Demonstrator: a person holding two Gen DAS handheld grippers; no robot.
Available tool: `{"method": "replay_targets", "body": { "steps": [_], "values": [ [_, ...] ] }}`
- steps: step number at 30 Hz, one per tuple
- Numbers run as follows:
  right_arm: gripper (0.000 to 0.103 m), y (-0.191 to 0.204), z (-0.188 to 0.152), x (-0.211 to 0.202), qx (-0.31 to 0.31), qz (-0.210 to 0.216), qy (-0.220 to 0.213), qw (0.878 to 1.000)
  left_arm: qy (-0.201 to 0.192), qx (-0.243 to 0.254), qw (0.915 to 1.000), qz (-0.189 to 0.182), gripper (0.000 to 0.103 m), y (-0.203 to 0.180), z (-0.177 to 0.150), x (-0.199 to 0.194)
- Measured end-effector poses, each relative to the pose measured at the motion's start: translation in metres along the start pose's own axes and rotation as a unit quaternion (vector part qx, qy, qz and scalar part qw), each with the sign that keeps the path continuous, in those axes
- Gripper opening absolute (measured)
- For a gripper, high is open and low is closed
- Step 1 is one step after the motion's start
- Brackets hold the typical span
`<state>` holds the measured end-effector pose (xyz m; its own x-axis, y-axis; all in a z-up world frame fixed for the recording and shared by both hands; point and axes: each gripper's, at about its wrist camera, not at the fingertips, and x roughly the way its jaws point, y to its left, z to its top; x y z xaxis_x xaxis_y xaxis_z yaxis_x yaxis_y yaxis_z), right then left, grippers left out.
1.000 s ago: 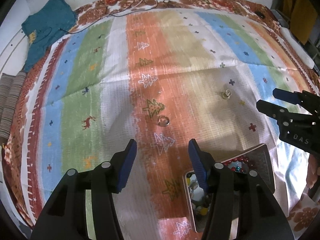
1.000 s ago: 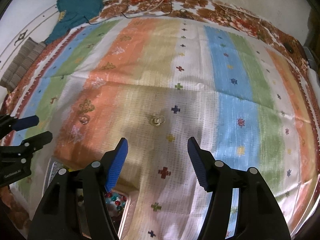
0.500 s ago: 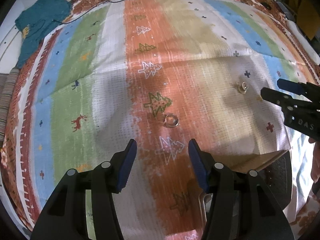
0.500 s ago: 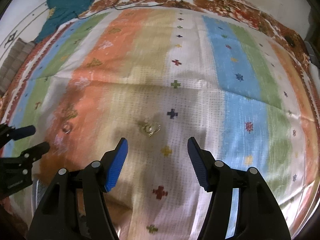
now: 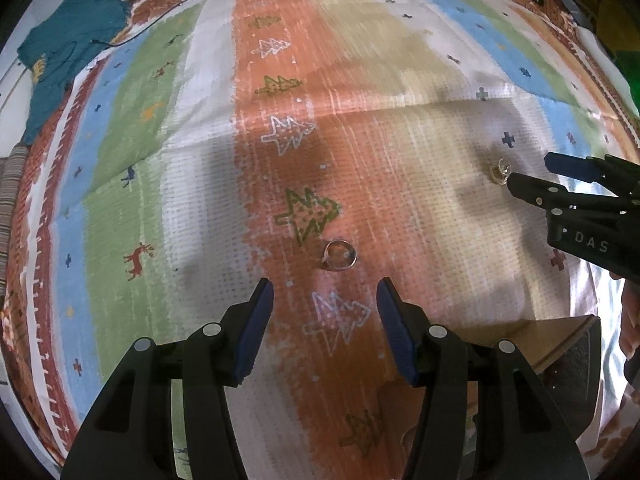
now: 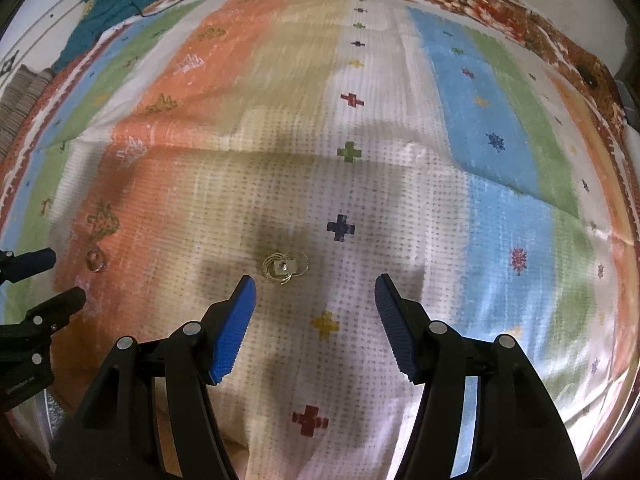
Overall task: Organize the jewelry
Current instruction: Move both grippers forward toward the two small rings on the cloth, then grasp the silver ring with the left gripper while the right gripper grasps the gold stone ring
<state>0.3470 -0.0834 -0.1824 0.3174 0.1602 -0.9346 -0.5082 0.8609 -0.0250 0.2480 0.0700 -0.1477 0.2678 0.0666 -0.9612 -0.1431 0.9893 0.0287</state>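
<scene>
Both your grippers have closed in on the jewelry over the striped woven cloth [image 5: 360,120]. Your spread left gripper [image 5: 325,328] faces the silver ring [image 5: 340,255]; your spread right gripper [image 6: 314,328] faces the gold hoop earrings [image 6: 285,267].

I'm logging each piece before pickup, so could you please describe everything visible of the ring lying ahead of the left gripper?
The ring is a thin, silvery, metallic-looking band, lying flat on the orange stripe of the cloth, between a green tree motif and a white one. A small bump on its rim may be a setting; blur hides detail. It lies ahead of the open left gripper, apart from both fingers; only the cloth touches it.
</scene>
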Motion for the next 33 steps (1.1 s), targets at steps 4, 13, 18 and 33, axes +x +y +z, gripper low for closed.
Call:
{"method": "replay_targets", "body": {
  "steps": [4, 13, 18, 33],
  "values": [
    [0.062, -0.001, 0.003, 0.009, 0.0, -0.002, 0.009, 1.0, 0.014, 0.009, 0.9998, -0.008, 0.054, -0.003, 0.004, 0.009],
    [0.061, 0.005, 0.011, 0.021, -0.007, -0.01, 0.028, 1.0, 0.02, 0.009, 0.9998, -0.004, 0.049, 0.0, 0.011, 0.022],
    [0.058, 0.01, 0.016, 0.025, -0.014, -0.013, 0.032, 0.999, 0.019, 0.016, 0.9997, 0.007, 0.038, -0.003, 0.015, 0.026],
    [0.017, 0.025, 0.013, 0.019, -0.033, -0.014, 0.022, 0.999, 0.005, 0.013, 0.9998, 0.015, 0.02, 0.002, 0.013, 0.021]
  ]
}}
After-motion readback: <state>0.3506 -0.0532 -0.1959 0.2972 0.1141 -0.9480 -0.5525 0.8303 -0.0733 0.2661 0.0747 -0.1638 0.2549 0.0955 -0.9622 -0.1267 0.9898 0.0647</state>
